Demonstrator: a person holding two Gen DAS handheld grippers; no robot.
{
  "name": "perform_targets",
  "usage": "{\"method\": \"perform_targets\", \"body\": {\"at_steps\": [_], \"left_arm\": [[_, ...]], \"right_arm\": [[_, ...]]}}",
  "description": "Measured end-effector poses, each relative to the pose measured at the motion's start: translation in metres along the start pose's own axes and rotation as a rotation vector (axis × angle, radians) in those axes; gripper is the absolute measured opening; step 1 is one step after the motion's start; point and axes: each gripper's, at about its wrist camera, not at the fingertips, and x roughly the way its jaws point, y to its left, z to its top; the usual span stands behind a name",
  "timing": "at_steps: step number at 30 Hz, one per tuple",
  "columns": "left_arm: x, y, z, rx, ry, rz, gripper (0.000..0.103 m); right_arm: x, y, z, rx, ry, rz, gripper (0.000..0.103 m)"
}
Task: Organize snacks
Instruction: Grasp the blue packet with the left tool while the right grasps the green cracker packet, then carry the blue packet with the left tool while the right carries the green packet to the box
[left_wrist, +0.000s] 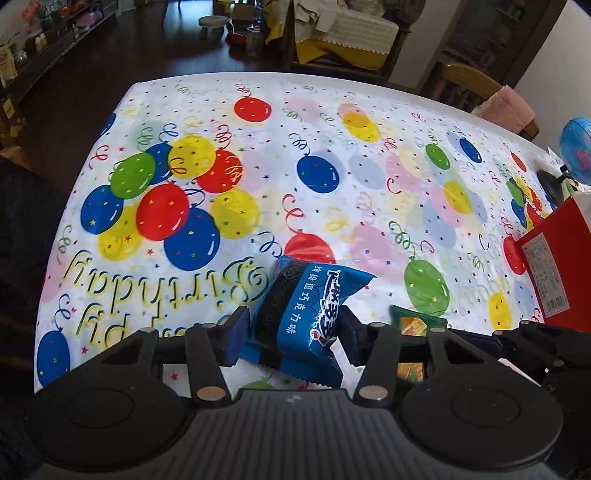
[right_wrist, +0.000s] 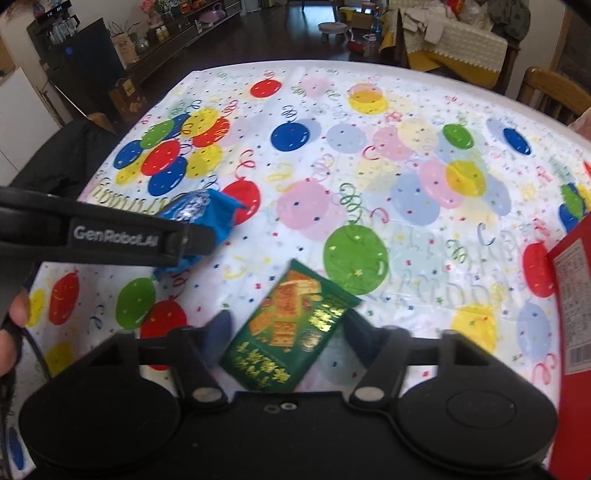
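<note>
Holding one snack packet in each gripper above the balloon-print tablecloth.

Left gripper (left_wrist: 291, 328): both blue pads press the sides of the blue packet (left_wrist: 303, 314), which is clenched between them and lifted off the cloth. Right gripper (right_wrist: 286, 328): the green packet (right_wrist: 291, 328) lies tilted between the two fingers; the left pad is blurred, and contact on either side cannot be confirmed, so I cannot tell whether it is grasped. In the right wrist view the left gripper with its blue packet (right_wrist: 201, 218) stands to the left of the green one. Tablecloth (left_wrist: 332, 155) extends to the far edge. Red box (left_wrist: 557, 266) stands at the right edge of the table.
</note>
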Motion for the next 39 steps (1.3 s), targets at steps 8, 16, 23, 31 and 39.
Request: {"method": "perform_targets", "body": {"at_steps": [8,16,23,31,39], "left_arm": [[-0.007,0.000,-0.009,-0.025,0.003,0.007,0.050],[-0.022,0.003,-0.023,-0.040,-0.012,0.017,0.050],[-0.037,0.015,-0.033,-0.057,-0.035,0.046,0.050],[-0.046,0.020,-0.045,-0.063,-0.041,0.062,0.049],[-0.053,0.009,-0.057,-0.064,-0.033,0.057,0.049]], "right_arm": [[-0.013,-0.012,-0.002,0.008,-0.027,0.023,0.022],[-0.016,-0.004,-0.008,0.025,0.009,0.013,0.076],[-0.002,0.015,-0.008,0.002,0.039,-0.062,0.068],[-0.004,0.030,-0.013,-0.074,0.008,-0.087,0.046],[-0.027,0.010,-0.028,-0.018,-0.007,-0.046,0.044]]}}
